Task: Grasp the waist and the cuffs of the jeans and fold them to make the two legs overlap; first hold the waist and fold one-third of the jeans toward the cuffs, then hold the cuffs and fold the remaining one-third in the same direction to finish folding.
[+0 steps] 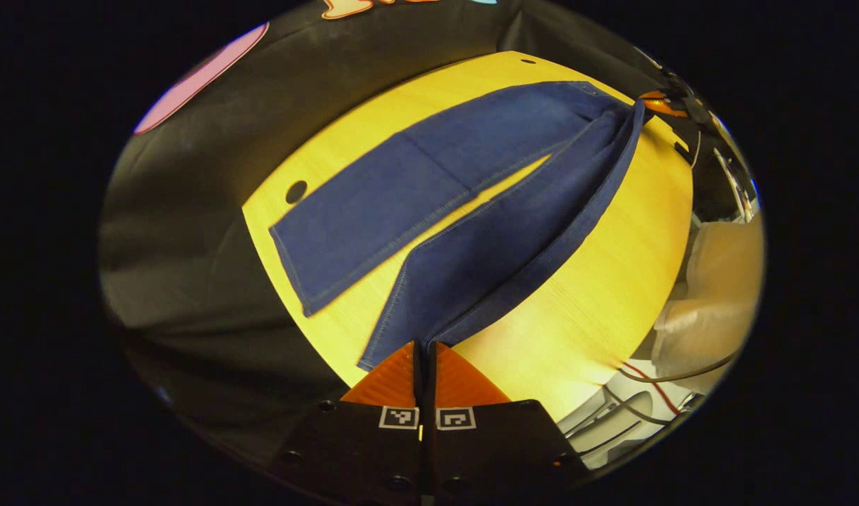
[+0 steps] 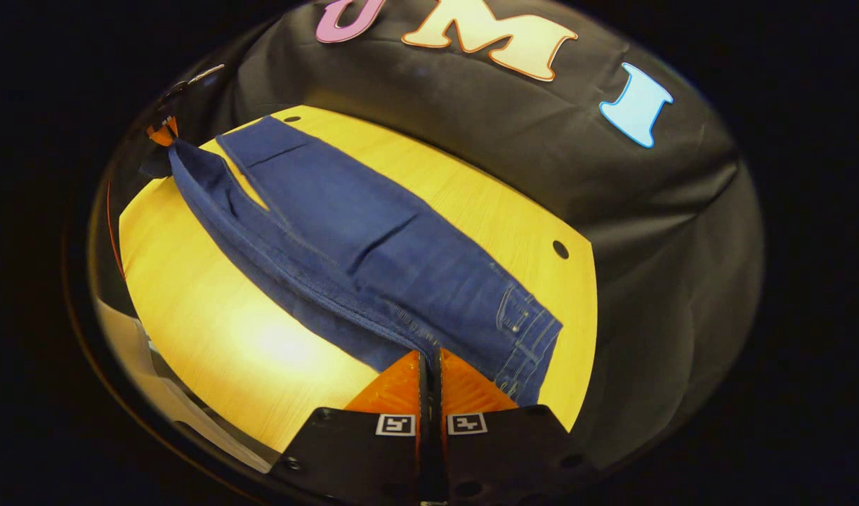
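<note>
On wood table [image 1: 612, 281]: denim jeans [image 1: 401, 190] (L+R pinched).

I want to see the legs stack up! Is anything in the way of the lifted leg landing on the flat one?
Nothing visible. The left gripper and right gripper pinch the jeans; the flat leg lies bare on the table.

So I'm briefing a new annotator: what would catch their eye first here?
The blue jeans spread across the yellow table, one leg lifted off it. The left claw is shut on that leg's cuff end, while the right claw pinches the waist end, with the belt loops beside it.
</note>
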Demonstrator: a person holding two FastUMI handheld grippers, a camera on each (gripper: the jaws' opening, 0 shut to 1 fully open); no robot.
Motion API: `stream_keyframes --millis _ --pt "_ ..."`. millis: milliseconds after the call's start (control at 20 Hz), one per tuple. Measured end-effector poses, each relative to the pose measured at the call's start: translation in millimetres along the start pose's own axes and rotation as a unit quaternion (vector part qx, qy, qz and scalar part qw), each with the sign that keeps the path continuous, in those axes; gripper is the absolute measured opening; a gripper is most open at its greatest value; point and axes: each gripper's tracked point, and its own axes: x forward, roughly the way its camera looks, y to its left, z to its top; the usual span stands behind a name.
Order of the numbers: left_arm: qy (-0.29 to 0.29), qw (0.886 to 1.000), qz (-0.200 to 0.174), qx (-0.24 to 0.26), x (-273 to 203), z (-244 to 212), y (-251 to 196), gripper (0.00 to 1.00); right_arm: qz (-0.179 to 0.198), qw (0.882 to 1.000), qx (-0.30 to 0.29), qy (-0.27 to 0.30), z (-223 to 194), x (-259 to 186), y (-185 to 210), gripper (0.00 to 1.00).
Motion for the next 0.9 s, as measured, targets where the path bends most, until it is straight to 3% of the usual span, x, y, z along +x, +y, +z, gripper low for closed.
stream_keyframes --millis 300,550,700,900 --pt "0.064 0.996 0.03 0.052 25 66 73 0.0 0.016 0.999 0.041 -0.01 52 60 -32 0.02" --pt "0.1 0.983 0.076 0.132 80 125 135 0.0 0.008 0.997 0.078 -0.023 85 115 -60 0.02" --pt "0.117 0.975 0.097 0.161 127 139 153 0.0 0.008 0.997 0.081 -0.006 80 150 -60 0.0" --pt "0.118 0.972 0.111 0.168 165 144 162 0.0 0.006 0.997 0.069 0.024 62 187 -52 0.02"
